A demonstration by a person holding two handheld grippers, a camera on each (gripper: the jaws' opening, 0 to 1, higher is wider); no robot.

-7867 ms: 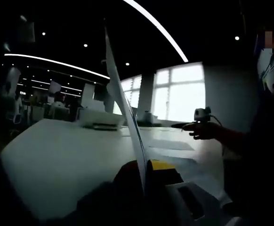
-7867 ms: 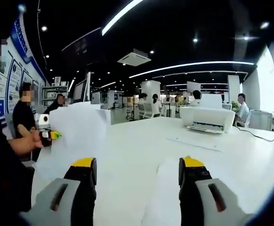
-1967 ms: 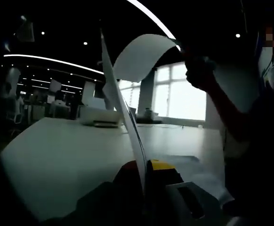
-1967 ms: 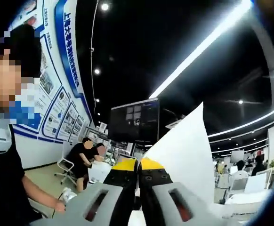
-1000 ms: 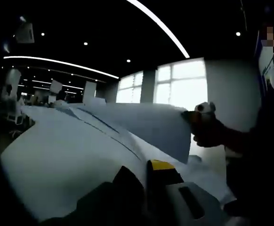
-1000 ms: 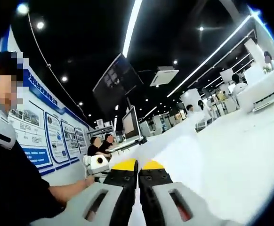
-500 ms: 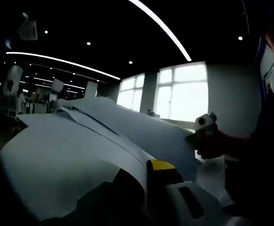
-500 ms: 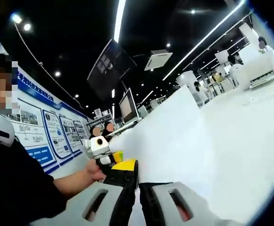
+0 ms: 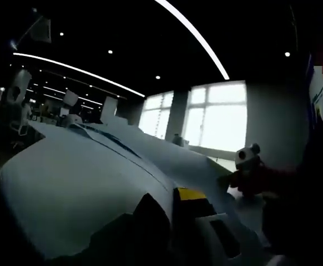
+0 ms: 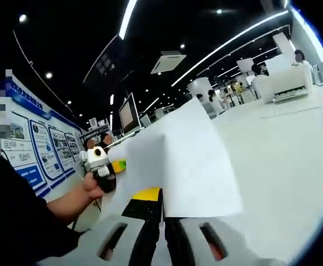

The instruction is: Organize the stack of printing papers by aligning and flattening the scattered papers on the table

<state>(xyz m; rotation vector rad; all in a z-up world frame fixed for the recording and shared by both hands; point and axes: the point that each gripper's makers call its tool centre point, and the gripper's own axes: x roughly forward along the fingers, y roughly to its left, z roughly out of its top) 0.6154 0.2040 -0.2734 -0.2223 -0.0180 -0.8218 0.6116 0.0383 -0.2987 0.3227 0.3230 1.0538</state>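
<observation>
My left gripper (image 9: 171,195) is shut on white printing papers (image 9: 95,172), which lean over to the left and spread across the left gripper view, their edges slightly fanned. In that view the right gripper (image 9: 249,166) is at the right, held in a hand at the far edge of the sheets. In the right gripper view, my right gripper (image 10: 162,195) is shut on a white sheet (image 10: 178,149) that rises from between the jaws and hides one yellow tip. The left gripper (image 10: 116,165) holds the same papers at the left, gripped by a hand (image 10: 92,185).
The white table (image 10: 283,144) stretches away to the right, with a white printer (image 10: 286,83) at its far end. Seated people and desks fill the back of the room. Bright windows (image 9: 217,119) stand behind the papers. The person's dark sleeve (image 10: 23,227) is at the lower left.
The right gripper brought a sheet down from overhead onto the papers held by the left. The papers went from upright to leaning flat over the left, and the right hand has sunk lower.
</observation>
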